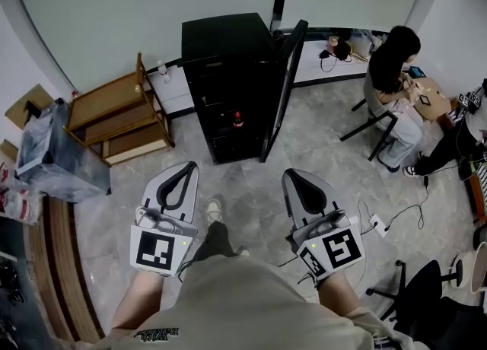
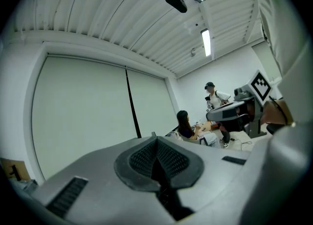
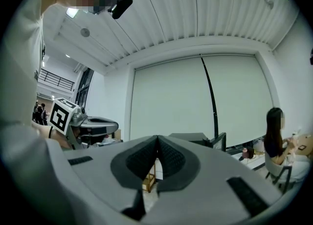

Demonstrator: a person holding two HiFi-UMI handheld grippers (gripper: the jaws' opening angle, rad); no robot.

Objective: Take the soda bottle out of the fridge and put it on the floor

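Observation:
A black fridge [image 1: 228,82] stands ahead on the floor with its door [image 1: 283,90] swung open to the right. Inside, on a lower shelf, a soda bottle [image 1: 237,119] with red on it stands upright. My left gripper [image 1: 187,167] and right gripper [image 1: 292,176] hover side by side well short of the fridge, both pointing toward it. Both are shut with nothing between the jaws. In the left gripper view the left gripper [image 2: 155,139] faces a blank wall. In the right gripper view the right gripper [image 3: 157,139] has the fridge [image 3: 193,137] just beyond it.
A wooden shelf unit [image 1: 118,116] and a plastic bin [image 1: 53,151] stand left of the fridge. A seated person [image 1: 392,67] is at the right by a white desk [image 1: 327,67]. A power strip with cables [image 1: 377,224] and a black office chair [image 1: 426,295] are at lower right.

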